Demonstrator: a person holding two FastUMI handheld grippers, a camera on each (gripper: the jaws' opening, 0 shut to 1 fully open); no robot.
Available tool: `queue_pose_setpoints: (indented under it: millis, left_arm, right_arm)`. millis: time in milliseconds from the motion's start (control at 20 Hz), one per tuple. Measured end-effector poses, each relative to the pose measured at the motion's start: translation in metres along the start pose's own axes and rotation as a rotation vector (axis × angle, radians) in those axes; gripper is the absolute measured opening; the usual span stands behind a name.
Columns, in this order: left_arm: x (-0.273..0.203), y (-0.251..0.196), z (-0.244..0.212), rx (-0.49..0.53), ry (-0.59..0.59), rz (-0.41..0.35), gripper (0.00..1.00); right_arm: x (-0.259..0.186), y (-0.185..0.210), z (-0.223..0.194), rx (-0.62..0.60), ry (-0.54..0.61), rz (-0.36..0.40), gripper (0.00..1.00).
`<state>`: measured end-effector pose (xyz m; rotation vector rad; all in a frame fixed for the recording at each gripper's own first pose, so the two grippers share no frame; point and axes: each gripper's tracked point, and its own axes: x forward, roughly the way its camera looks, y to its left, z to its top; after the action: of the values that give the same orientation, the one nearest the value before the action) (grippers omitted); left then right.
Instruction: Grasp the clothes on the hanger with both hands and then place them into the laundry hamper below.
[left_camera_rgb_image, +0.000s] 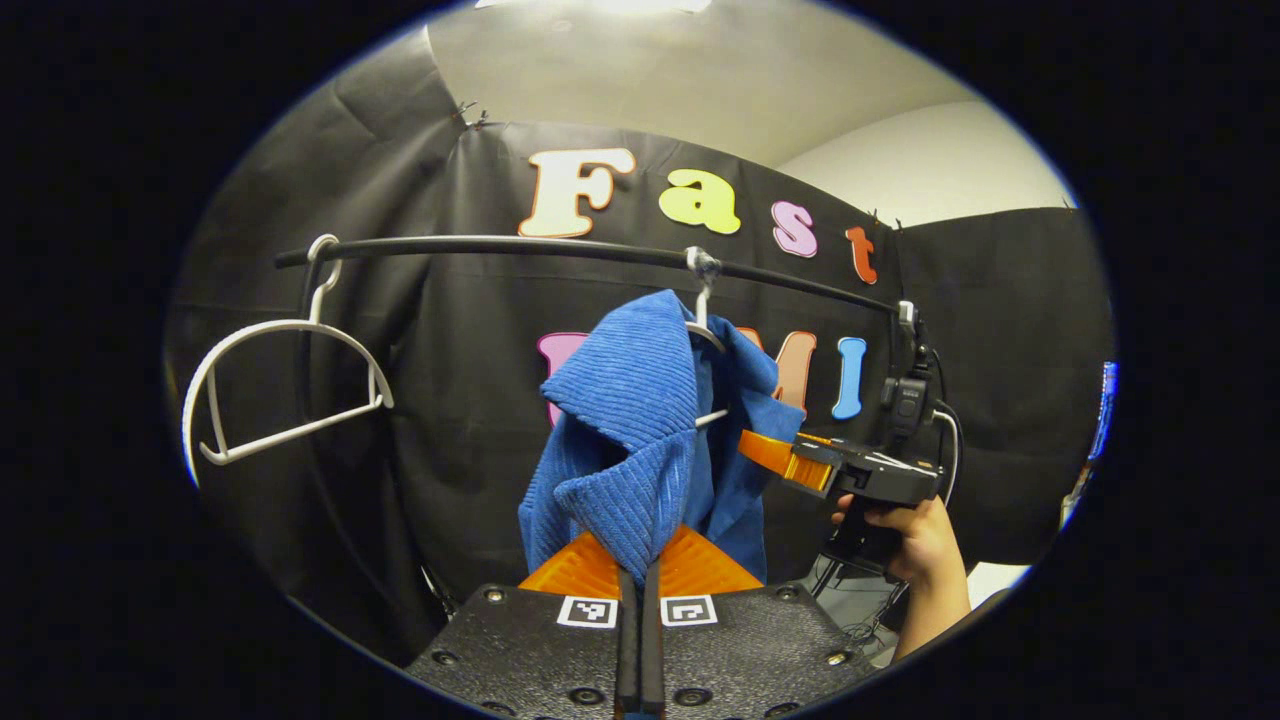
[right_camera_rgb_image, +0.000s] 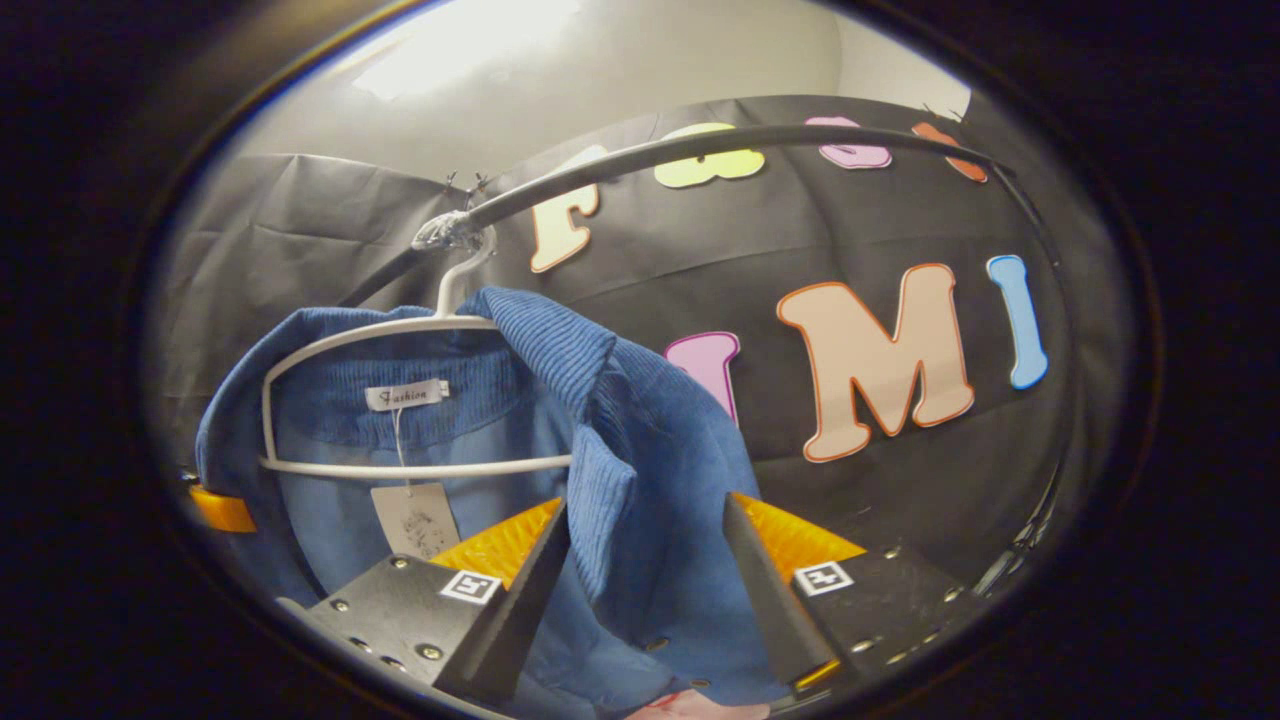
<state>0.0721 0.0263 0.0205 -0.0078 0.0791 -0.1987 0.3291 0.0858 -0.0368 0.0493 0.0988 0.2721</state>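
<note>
Two hangers hang on the rail (left_camera_rgb_image: 480, 245): a bare one (left_camera_rgb_image: 285, 385) at the left, and one (right_camera_rgb_image: 410, 400) carrying the blue shirt (left_camera_rgb_image: 640, 440). My left gripper (left_camera_rgb_image: 640, 585) is pinched closed on the shirt's fold. My right gripper (right_camera_rgb_image: 645, 560) is wide apart, with the shirt's front edge between its fingers, not squeezed.

Hangers — two, both white wire: one bare hanger (left_camera_rgb_image: 285, 385) at the rail's left end, one loaded hanger (right_camera_rgb_image: 400, 400) under the garment.
Garments — one: blue corduroy shirt (left_camera_rgb_image: 640, 440).
Rails — one dark rail (left_camera_rgb_image: 560, 247) carrying both hangers.
Tags on the shirt — two: sewn neck label (right_camera_rgb_image: 405, 395), paper swing tag (right_camera_rgb_image: 415, 520).
Tongs — two sets: left tongs (left_camera_rgb_image: 640, 585), right tongs (right_camera_rgb_image: 645, 580).
Hands — one hand (left_camera_rgb_image: 915, 540).
</note>
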Motion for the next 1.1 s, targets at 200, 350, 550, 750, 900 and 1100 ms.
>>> queue_pose_setpoints:
  millis: [200, 350, 550, 750, 900, 1100]
  left_arm:
    - [-0.010, 0.009, 0.007, 0.027, 0.042, -0.051, 0.00]
    - [-0.016, 0.031, 0.023, 0.076, 0.039, -0.020, 0.01]
    - [-0.019, 0.061, 0.038, 0.142, 0.028, 0.089, 0.03]
    - [-0.024, 0.099, 0.073, 0.243, -0.076, 0.258, 0.00]
    - [-0.018, 0.111, 0.078, 0.238, -0.083, 0.280, 0.00]
    - [-0.001, 0.115, 0.089, 0.229, -0.121, 0.288, 0.02]
  right_arm:
    - [0.028, -0.014, -0.030, -0.014, 0.131, -0.050, 0.66]
    - [0.041, -0.022, -0.030, -0.042, 0.110, -0.095, 0.07]
    - [0.025, -0.030, -0.002, -0.216, -0.014, -0.182, 0.05]
    - [0.019, -0.032, 0.016, -0.208, -0.055, -0.221, 0.05]
    - [0.019, -0.041, 0.033, -0.216, -0.079, -0.262, 0.05]
    - [0.038, -0.059, 0.048, -0.193, -0.082, -0.288, 0.05]
